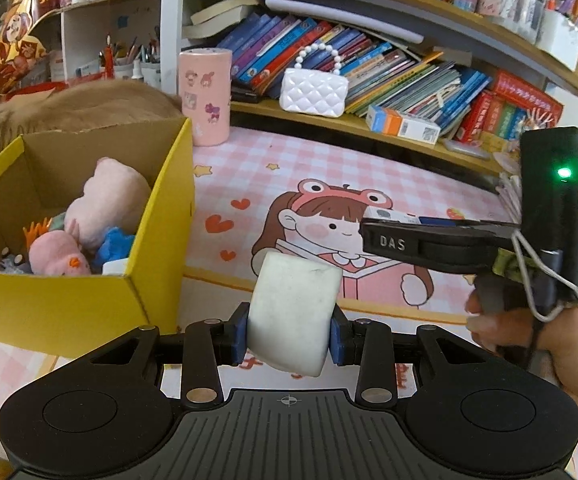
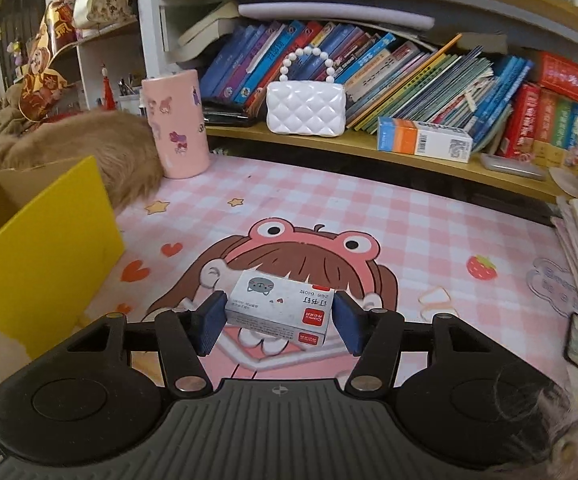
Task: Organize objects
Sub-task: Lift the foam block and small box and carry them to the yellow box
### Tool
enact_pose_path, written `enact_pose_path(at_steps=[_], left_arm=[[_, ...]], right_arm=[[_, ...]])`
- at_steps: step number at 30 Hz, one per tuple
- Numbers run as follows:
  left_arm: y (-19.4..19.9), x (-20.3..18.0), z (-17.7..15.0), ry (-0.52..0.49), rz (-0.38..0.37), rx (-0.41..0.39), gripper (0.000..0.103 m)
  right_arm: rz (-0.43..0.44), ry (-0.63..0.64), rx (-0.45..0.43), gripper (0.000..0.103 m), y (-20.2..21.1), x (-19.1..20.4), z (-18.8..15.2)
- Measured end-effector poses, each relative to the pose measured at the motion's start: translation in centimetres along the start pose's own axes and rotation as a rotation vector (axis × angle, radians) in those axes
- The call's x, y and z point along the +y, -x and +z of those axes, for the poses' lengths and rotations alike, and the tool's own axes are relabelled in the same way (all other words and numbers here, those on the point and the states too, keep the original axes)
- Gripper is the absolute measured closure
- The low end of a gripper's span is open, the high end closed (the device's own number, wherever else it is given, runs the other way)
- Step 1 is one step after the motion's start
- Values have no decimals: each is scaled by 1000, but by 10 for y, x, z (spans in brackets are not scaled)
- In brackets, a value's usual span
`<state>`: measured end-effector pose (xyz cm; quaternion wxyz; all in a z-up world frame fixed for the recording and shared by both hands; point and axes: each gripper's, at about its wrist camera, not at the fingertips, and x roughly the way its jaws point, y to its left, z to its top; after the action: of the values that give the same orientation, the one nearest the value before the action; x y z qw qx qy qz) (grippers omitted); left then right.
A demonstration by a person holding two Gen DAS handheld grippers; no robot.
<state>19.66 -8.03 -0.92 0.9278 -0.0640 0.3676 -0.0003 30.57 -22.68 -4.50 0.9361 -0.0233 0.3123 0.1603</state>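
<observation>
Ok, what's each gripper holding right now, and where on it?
Left gripper clamps the white block by its lower side faces. Right gripper holds the small staple box across its two short ends.

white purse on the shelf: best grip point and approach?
Grip the purse across its quilted body, coming from the front, jaws either side. It stands upright at the shelf edge with books right behind. The bead handle on top probably looks too loose to hold steady.

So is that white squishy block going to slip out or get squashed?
The white block looks soft like foam; the left gripper pinches it low between its blue pads, so it probably dents rather than breaks. It leans tilted above the gripper, so it might wobble. It seems light.
</observation>
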Motion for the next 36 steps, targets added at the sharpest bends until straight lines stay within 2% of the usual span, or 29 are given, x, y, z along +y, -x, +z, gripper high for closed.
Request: enact_pose_path(at_steps=[15,20,26,36], left_arm=[[54,48,-41,-34,-66,-14,67],[70,74,-56,-34,-68,-10,67],[90,106,-77,-17,-68,-9,67],[121,158,-101,23,-44,-24,67]], right_arm=[[-76,-50,56,48,104,50,-55],[-88,-50,95,48,125,80,-76],[-63,-47,140,48,143,122,-97],[-19,27,146,48,158,186,-110]])
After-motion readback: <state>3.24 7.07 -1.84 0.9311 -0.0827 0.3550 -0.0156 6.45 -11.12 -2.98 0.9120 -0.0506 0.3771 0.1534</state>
